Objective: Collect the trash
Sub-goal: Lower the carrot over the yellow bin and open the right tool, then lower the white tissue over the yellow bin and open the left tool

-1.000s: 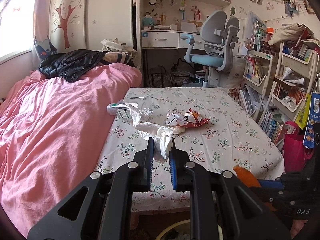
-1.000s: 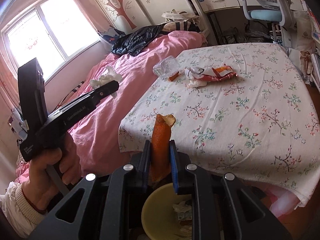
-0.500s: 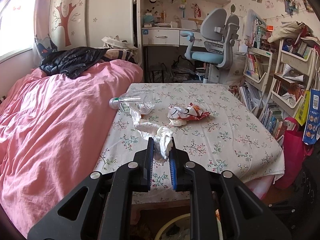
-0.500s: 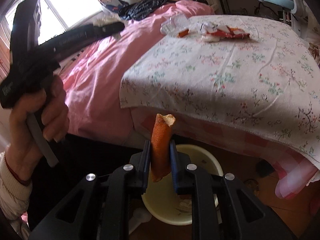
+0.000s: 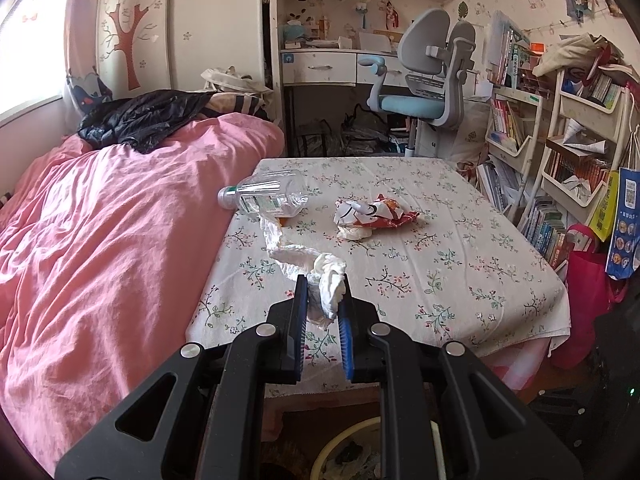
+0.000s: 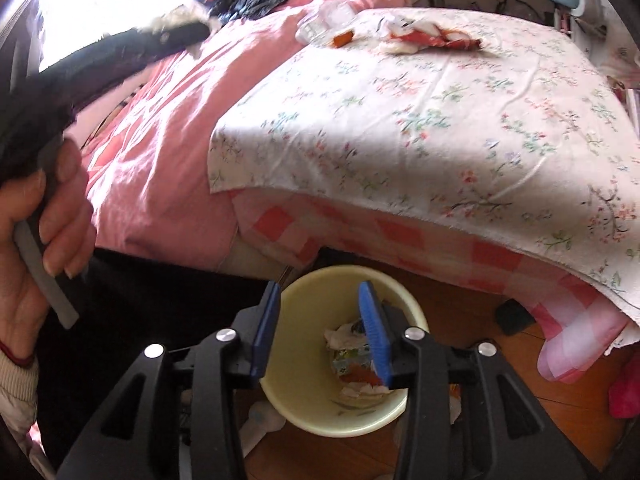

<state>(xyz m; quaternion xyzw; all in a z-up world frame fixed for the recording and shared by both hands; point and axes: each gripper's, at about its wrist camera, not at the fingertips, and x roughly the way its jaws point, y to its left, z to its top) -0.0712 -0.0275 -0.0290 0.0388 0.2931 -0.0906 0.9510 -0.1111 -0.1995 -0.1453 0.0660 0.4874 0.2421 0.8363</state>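
A: What does the left wrist view show that the right one does not?
B: The left gripper (image 5: 323, 312) clamped on a twisted white tissue (image 5: 328, 288), held above the near edge of the table (image 5: 460, 280). That view also takes in the far room: the desk chair (image 5: 432, 76) and the bookshelves (image 5: 560, 152). Only a sliver of the bin's rim (image 5: 340, 436) shows at its bottom edge.

A: And the right wrist view?
B: It looks down into the pale yellow bin (image 6: 304, 380) on the wooden floor (image 6: 540, 420), just in front of the table (image 6: 440, 120). The right gripper (image 6: 320, 320) hangs over the bin's mouth; its jaws are opening and nothing is between them. The person's left hand (image 6: 44, 240) shows at the left of that view, gripping the handle of the left gripper (image 6: 132, 46).

A: What is in the bin?
B: Crumpled white paper and colourful wrappers lie at its bottom; the pieces are too jumbled to name singly.

A: What is left on the table?
B: A clear plastic bottle (image 5: 268, 196) lies on its side at the edge next to the pink bed (image 5: 100, 240). A red and white snack wrapper (image 5: 372, 214) lies just beside it, with a small orange scrap (image 6: 344, 38) between the two
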